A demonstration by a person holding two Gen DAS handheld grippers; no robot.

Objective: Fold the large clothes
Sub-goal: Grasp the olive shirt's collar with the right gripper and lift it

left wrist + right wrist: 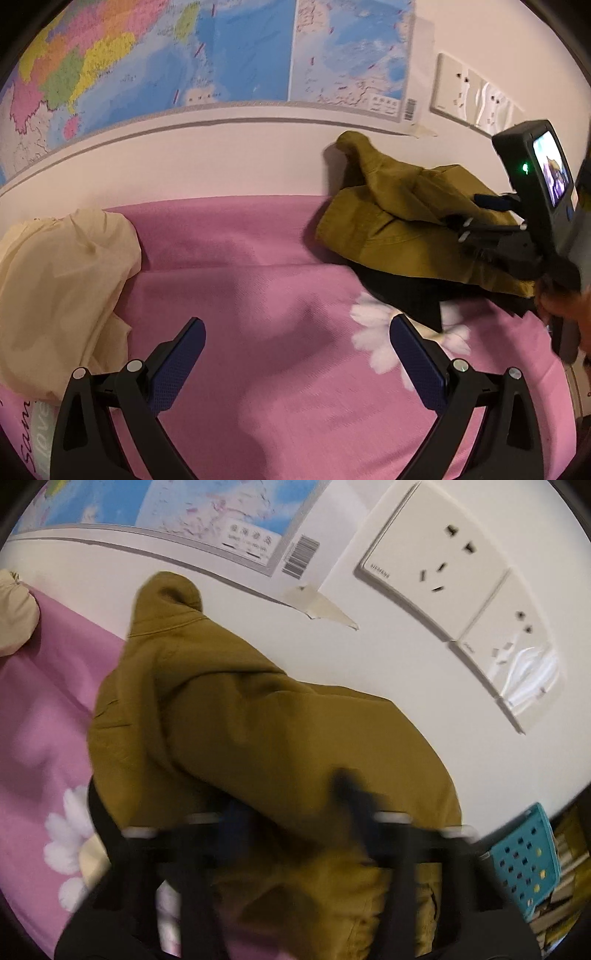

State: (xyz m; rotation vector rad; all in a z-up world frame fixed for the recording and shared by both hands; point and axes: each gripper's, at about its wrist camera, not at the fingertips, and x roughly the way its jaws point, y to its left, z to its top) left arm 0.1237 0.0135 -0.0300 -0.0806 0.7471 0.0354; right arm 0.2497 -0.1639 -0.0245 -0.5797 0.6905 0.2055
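Landmark: olive jacket (399, 221), heaped on the pink bedsheet (240, 295) against the wall, partly over a black garment (413, 295).
Left of jacket: cream garment (55, 280), crumpled at the sheet's far left, well apart.
Left gripper (295, 347): jaws wide, nothing between them; hovers over bare sheet, left of and nearer than the jacket.
Right gripper (295, 812): blurred in its own view; jaws look drawn close over the jacket's near folds. Pinching cloth or not: cannot tell.
Handling (judgement): jacket soft, limp, fairly heavy cotton; will sag and drag. Best held at collar, shoulders or hem corners, one gripper each.
Container: teal perforated basket (524, 860), right of jacket, off the bed; contents not visible.
Task status: jacket not yet spread flat.
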